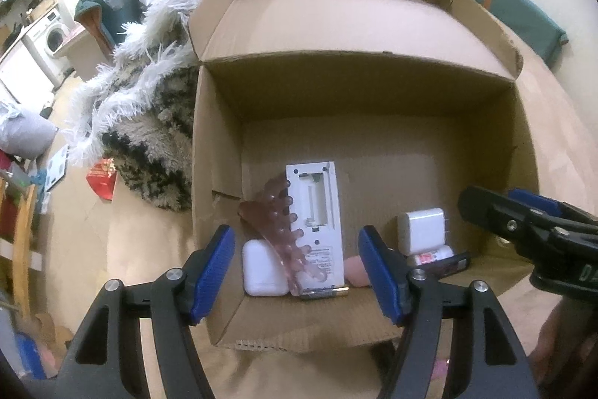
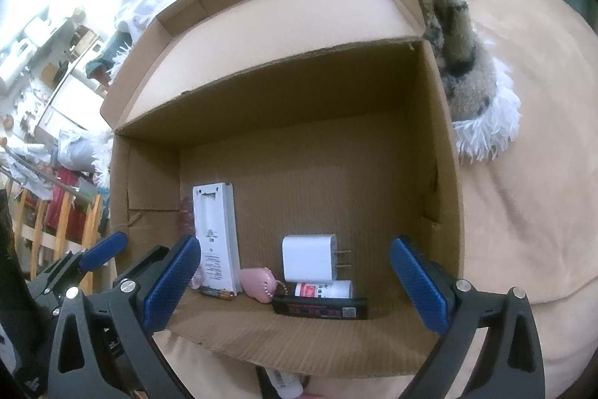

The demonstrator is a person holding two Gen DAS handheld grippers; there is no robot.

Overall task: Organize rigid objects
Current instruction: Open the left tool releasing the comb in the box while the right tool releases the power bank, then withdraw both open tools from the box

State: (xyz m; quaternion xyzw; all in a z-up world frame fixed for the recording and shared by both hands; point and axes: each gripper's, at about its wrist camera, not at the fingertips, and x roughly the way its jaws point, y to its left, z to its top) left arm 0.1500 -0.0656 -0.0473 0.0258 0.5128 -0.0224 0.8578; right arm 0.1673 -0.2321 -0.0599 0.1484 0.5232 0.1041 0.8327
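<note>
Nearest, both pairs of tongs hang over the near wall of the cardboard box (image 1: 220, 137) with pads apart and nothing between them: the left gripper (image 1: 297, 273) above the comb end of the row, the right gripper (image 2: 295, 287) spread wider above the charger end. Likely trouble starts here, since a downward reach could catch a finger on that cardboard lip and shove the box. Below the left tongs, the pink comb (image 1: 287, 234) leans across the white remote (image 1: 317, 223), beside the white earbud case (image 1: 263, 268); nudging it could slide it off. Further right lie the pink keychain (image 2: 259, 283), black battery (image 2: 319, 309), small bottle (image 2: 325, 288) and white charger (image 2: 308, 258), crowded enough that a wide grasp may drag neighbours.
</note>
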